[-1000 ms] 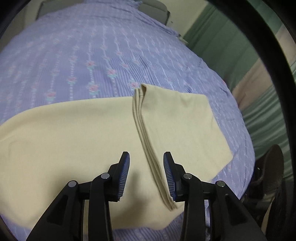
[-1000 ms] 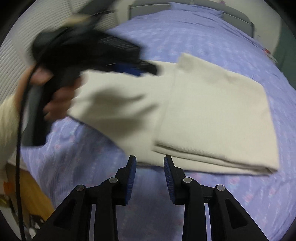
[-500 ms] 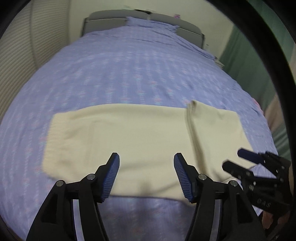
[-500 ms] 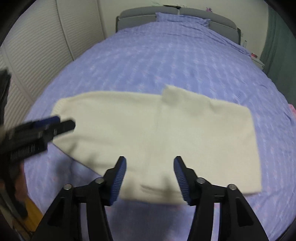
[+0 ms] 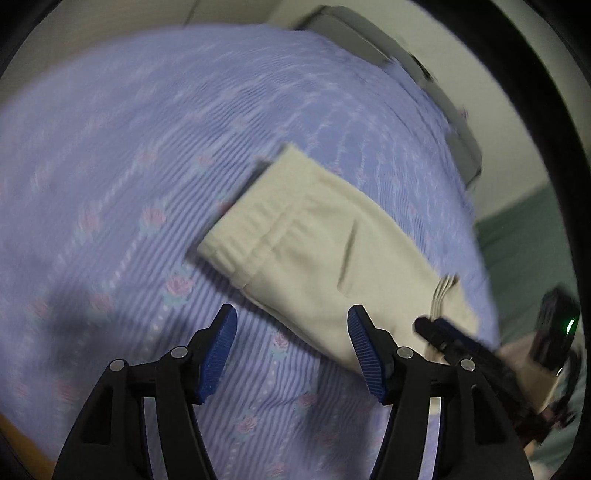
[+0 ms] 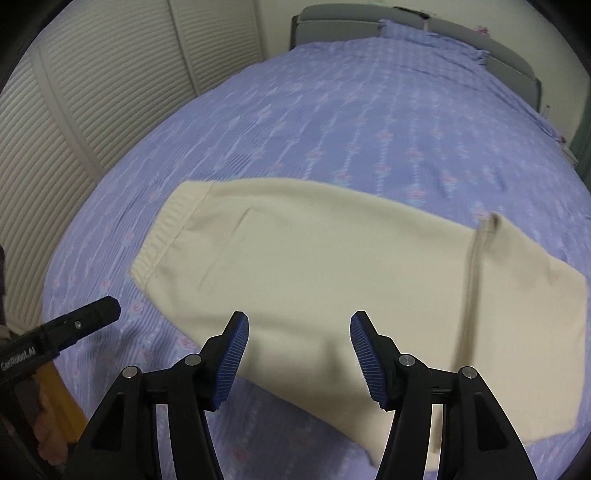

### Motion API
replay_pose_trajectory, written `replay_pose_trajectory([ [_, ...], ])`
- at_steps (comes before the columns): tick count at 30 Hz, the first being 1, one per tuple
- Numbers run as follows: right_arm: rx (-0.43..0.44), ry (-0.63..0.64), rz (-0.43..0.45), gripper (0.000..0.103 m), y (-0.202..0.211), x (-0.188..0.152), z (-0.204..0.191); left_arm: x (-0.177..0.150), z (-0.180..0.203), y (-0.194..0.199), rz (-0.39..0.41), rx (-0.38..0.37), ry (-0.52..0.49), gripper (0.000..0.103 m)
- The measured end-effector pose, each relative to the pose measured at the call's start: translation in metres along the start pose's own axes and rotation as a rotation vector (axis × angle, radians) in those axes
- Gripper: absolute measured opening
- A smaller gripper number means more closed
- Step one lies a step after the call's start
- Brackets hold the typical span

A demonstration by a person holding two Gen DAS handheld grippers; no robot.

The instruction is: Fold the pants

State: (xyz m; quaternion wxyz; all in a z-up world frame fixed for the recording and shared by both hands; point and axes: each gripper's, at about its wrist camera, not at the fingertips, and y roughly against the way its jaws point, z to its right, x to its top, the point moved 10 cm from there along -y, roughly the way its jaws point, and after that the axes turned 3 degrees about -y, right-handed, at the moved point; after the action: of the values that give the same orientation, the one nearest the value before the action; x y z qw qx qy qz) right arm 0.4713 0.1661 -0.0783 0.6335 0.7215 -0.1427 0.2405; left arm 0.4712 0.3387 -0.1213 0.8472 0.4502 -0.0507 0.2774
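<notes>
Cream pants (image 6: 332,280) lie flat across a bed covered in a lavender floral sheet (image 6: 351,122), their leg ends already folded back over the upper legs, the stacked hem edges (image 6: 476,251) forming a visible ridge towards the right of the right wrist view. The elastic waistband (image 6: 166,236) sits at the garment's other end, on the side nearer the louvred closet doors (image 6: 92,92).

The right gripper (image 6: 299,354) hovers above the near edge of the pants with its blue-padded jaws standing apart, nothing pinched between them. The left gripper (image 5: 291,350) is likewise spread and empty, poised over bare sheet just beside the waistband corner (image 5: 236,240); its view is blurred.

Each tool shows in the other's camera: the left one's black finger pokes in from the lower left of the right wrist view, and the right one juts in at the lower right of the left wrist view. A grey headboard (image 6: 443,26) closes the far end of the bed.
</notes>
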Motion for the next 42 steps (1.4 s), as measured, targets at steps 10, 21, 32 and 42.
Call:
replay_pose_trajectory([
  [10, 0.017, -0.011, -0.026, 0.059, -0.042, 0.024, -0.019, 0.015, -0.033, -0.055, 0.02, -0.045, 0.149, 0.06],
  [21, 0.029, -0.084, -0.039, 0.059, -0.061, 0.045, -0.015, 0.035, -0.058, -0.077, 0.099, -0.277, 0.459, 0.051],
  [32, 0.028, -0.14, -0.015, 0.059, -0.049, 0.048, 0.01, 0.045, -0.038, -0.077, 0.124, -0.138, 0.302, 0.049],
  [42, 0.032, -0.18, 0.011, 0.059, -0.035, 0.047, 0.035, 0.056, 0.002, -0.03, 0.175, -0.106, 0.189, 0.025],
])
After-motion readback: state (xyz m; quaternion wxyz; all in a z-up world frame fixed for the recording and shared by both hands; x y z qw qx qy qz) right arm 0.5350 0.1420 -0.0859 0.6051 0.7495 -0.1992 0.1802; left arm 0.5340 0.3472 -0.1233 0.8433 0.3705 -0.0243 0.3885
